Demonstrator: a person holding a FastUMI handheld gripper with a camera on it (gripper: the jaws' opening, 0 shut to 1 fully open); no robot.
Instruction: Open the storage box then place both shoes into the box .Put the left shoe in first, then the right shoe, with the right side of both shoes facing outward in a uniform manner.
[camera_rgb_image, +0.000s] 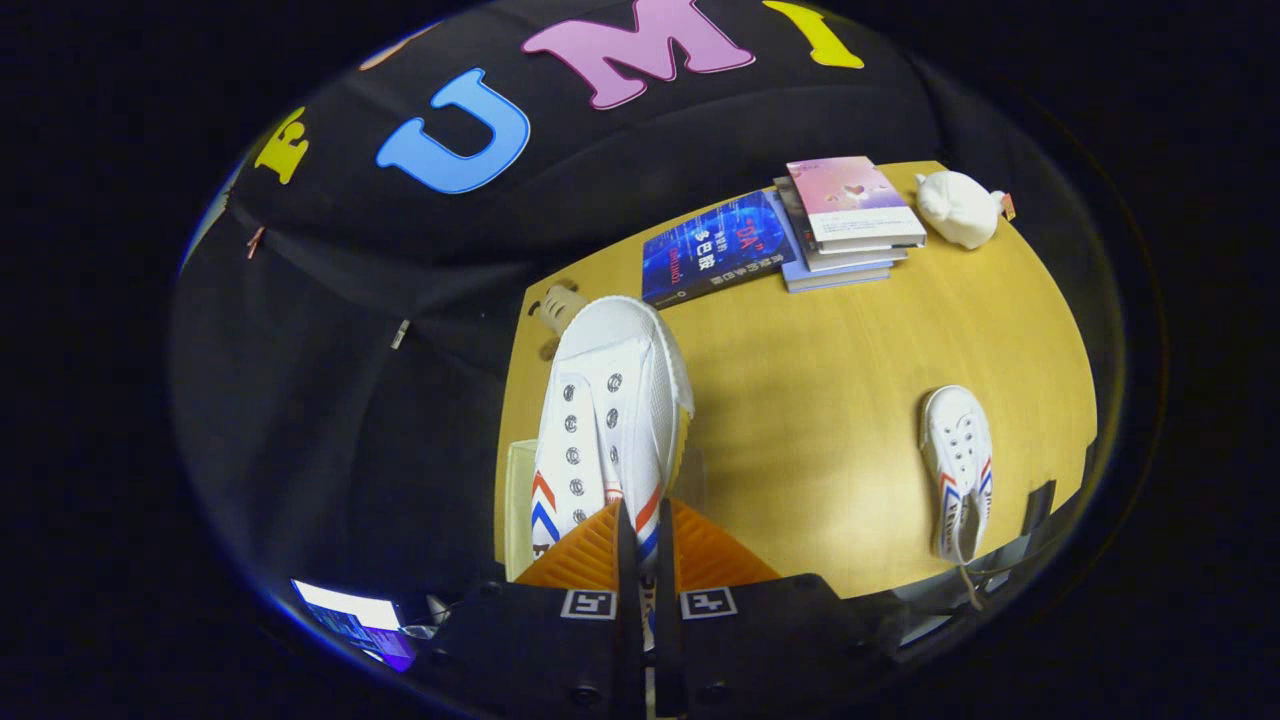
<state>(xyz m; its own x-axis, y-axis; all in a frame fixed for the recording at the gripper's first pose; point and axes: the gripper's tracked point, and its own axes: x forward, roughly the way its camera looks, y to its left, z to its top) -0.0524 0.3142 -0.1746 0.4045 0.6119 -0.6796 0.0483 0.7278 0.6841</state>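
Note:
My gripper (640, 545) is shut on a white canvas shoe (605, 410) with red and blue chevron stripes, held by its heel end. The shoe hangs in the air, toe pointing away from the fingers, above the left edge of the wooden table (820, 400). Beneath it a pale box edge (520, 500) peeks out; the shoe covers most of it. A second matching shoe (960, 470) lies flat on the table far to the right of the fingers, laces trailing toward the near edge.
Beyond the shoes, a blue book (715, 248) and a stack of books (845, 225) lie at the table's far side, with a white pig figurine (958, 208) beside them. A small object (558, 305) sits near the far left corner. A lit screen (355, 615) glows low left.

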